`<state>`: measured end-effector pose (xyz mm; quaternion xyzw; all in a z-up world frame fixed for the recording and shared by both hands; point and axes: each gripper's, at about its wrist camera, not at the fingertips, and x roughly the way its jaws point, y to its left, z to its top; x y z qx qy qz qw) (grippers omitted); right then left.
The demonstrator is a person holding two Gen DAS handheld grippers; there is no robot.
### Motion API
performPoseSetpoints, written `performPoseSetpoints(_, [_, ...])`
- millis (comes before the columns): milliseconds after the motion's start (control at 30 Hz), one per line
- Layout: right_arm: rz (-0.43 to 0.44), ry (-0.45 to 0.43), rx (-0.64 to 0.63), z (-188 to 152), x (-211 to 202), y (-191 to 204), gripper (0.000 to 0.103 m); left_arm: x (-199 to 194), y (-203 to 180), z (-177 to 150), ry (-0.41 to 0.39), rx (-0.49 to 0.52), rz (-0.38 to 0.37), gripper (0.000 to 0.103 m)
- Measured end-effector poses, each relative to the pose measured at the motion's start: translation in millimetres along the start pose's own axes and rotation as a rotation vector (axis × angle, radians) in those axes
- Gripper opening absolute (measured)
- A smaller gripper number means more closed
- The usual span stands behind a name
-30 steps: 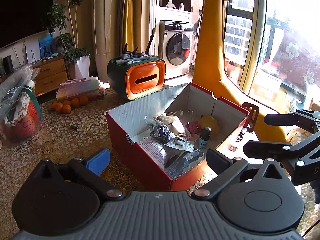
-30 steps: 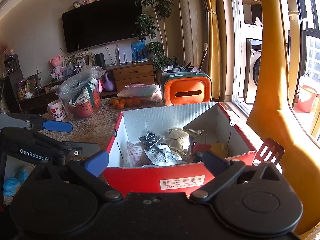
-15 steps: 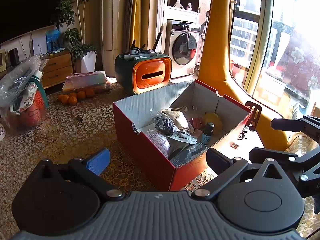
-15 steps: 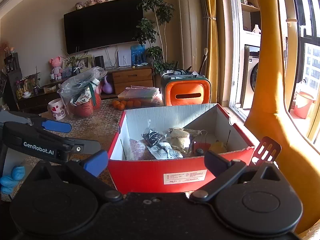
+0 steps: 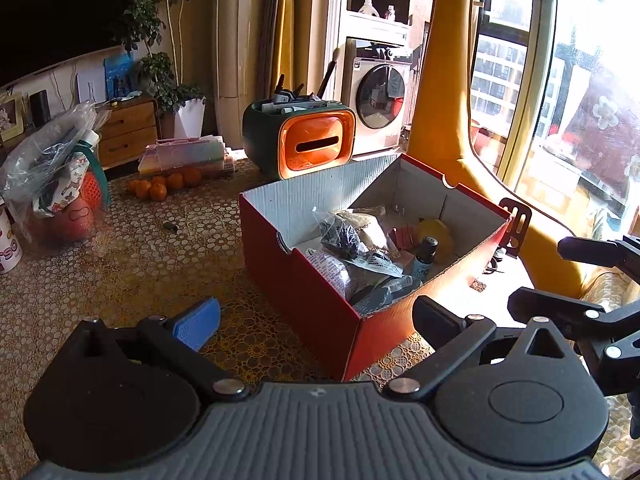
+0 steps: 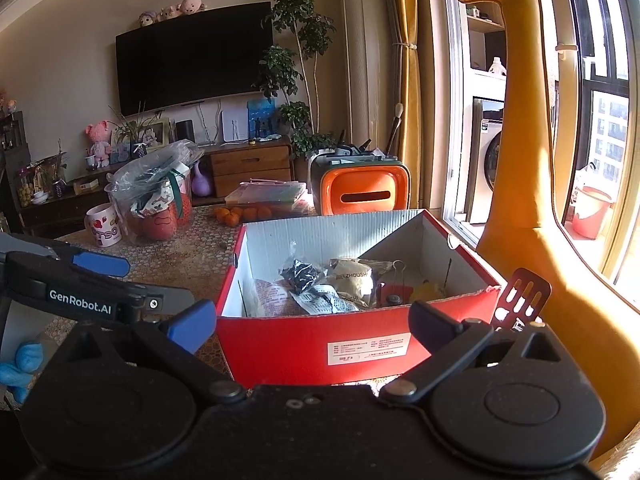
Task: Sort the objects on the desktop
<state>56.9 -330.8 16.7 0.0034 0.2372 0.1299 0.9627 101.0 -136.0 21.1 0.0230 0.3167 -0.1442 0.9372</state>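
- The left gripper (image 5: 316, 316) is spread wide and holds nothing; the right gripper (image 6: 312, 322) likewise gapes empty.
- Straight ahead of both sits the red box (image 6: 360, 348), already loaded with packets (image 5: 352, 236) and a small bottle (image 5: 425, 254).
- Ahead-left of the left gripper, a small dark item (image 5: 171, 225) lies loose on the table (image 5: 120, 272).
- This fits sorting nearly finished or paused mid-way; any reach should stay clear of the box's near wall.
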Motion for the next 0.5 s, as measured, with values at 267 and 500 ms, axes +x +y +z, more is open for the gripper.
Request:
performPoseSetpoints(267, [-0.003, 0.013, 0.014, -3.6, -2.0, 3.6, 0.103, -2.8, -1.5, -2.8, -0.002, 0.018, -0.023, 0.103])
performPoseSetpoints(500, [-0.011, 0.014, 0.021, -3.6, -5.2, 8.9, 0.103, -10.6, 5.4, -5.1, -0.014, 0.007, -0.016, 0.103])
